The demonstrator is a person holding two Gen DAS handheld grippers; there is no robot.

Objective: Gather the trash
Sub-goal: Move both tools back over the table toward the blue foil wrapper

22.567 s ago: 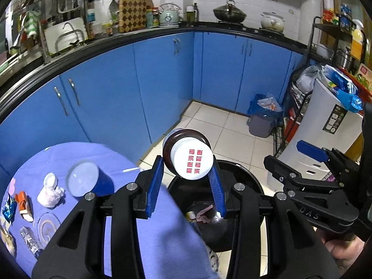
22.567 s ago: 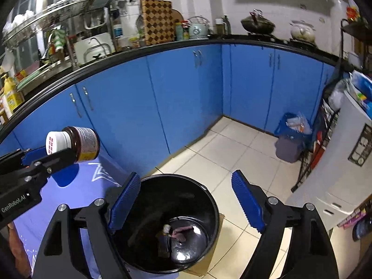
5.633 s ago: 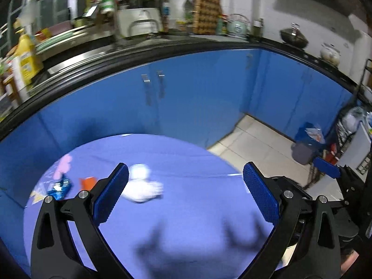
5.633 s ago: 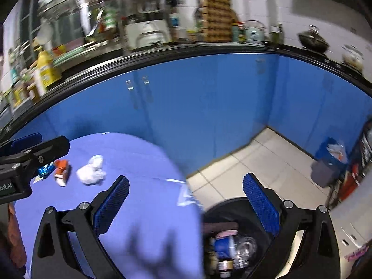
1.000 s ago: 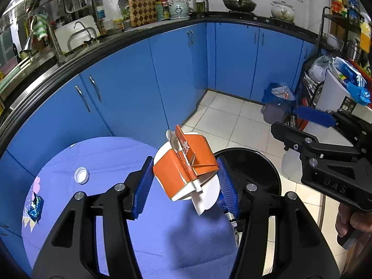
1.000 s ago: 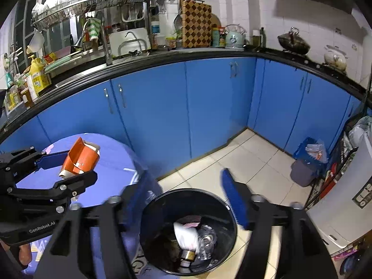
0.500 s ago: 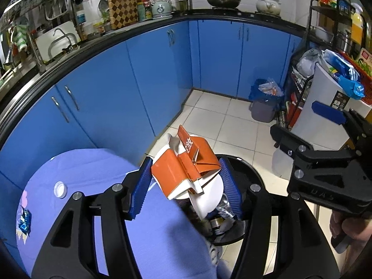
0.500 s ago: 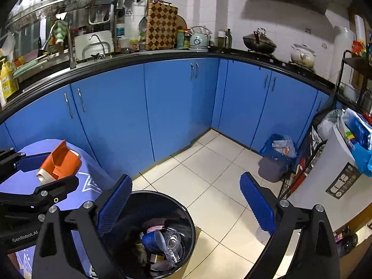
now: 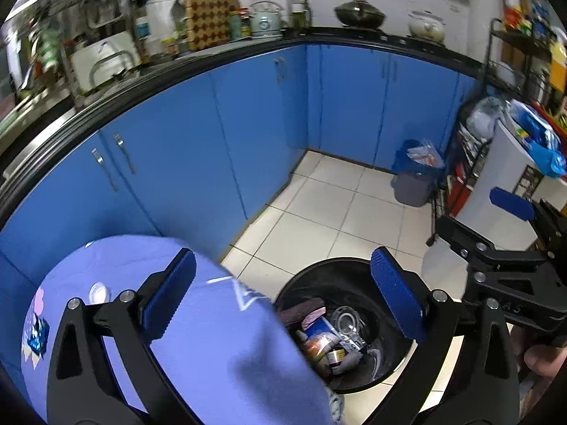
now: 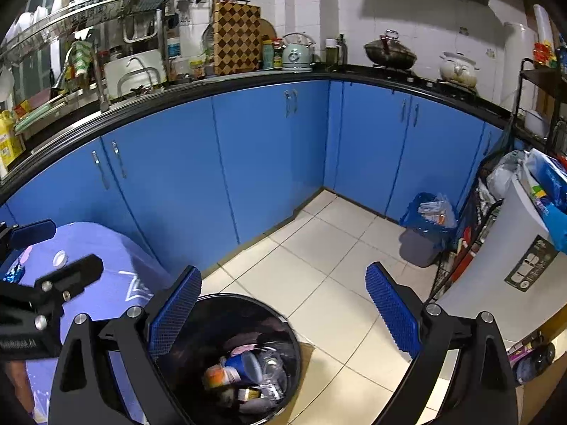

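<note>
Now the left tongs [image 9: 283, 301] hang over the near edge of the round bench under its lilac-blue cloth [image 9: 198, 347] and the round black plastic trash bin [image 9: 400, 364] beside it. Their jaws are opening and already stand wide, with nothing between the ribbed blue pads [image 9: 170, 297]; neither pad touches anything. Inside the bin lies a heap of collected trash [image 9: 329, 340]: a blue cup, an orange-topped container, clear plastic and a maroon scrap among it.

Likewise the right tongs [image 10: 283, 315] are spread wide and empty, pointing down over the same bin [image 10: 283, 322] and the pale tiled floor [image 10: 319, 269]; the bin's far rim sits just under their left pad.

On the bench, well back from the bin, two bits remain: a small white round cap [image 9: 98, 291] and a crumpled blue foil wrapper [image 9: 36, 334] near the cloth's left edge. Both show in the right wrist view too, cap [image 10: 59, 258] and wrapper [image 10: 12, 272], beyond the left tongs' black frame.
</note>
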